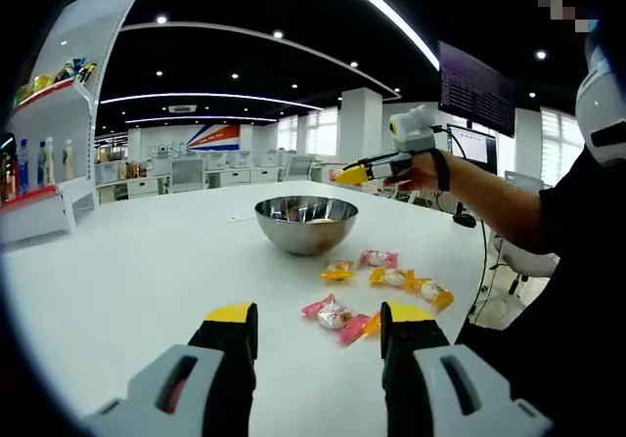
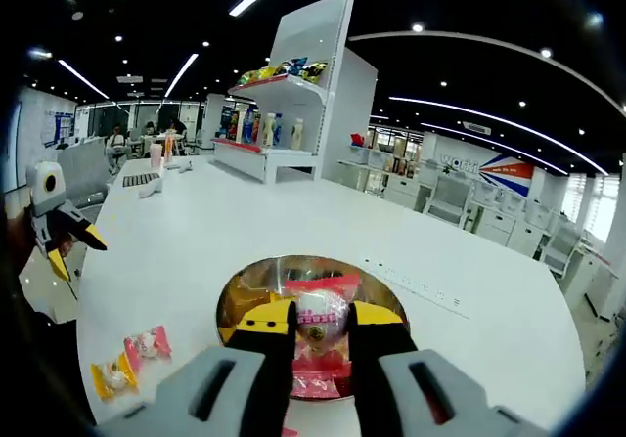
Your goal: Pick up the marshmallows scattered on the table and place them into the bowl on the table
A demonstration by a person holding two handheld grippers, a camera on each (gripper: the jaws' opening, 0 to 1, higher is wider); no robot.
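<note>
Right gripper (image 2: 321, 325) over steel bowl (image 2: 235, 295), yellow-tipped fingers (image 2: 271, 322) clenched on pink-wrapped marshmallow (image 2: 318, 331); wrapper print too small to read. Orange-wrapped one (image 2: 243, 305) already in bowl. Left gripper (image 1: 318, 322) low over white tabletop (image 1: 147, 261), fingers released, nothing between them. Loose marshmallows near its tips: pink pair (image 1: 333, 312), more pink and orange ones (image 1: 396, 278) beside bowl. Shelf (image 2: 284, 114) with bottles and snack packs behind, labels unreadable. Far wall logo (image 2: 484, 168) blurry, can't make out.
</note>
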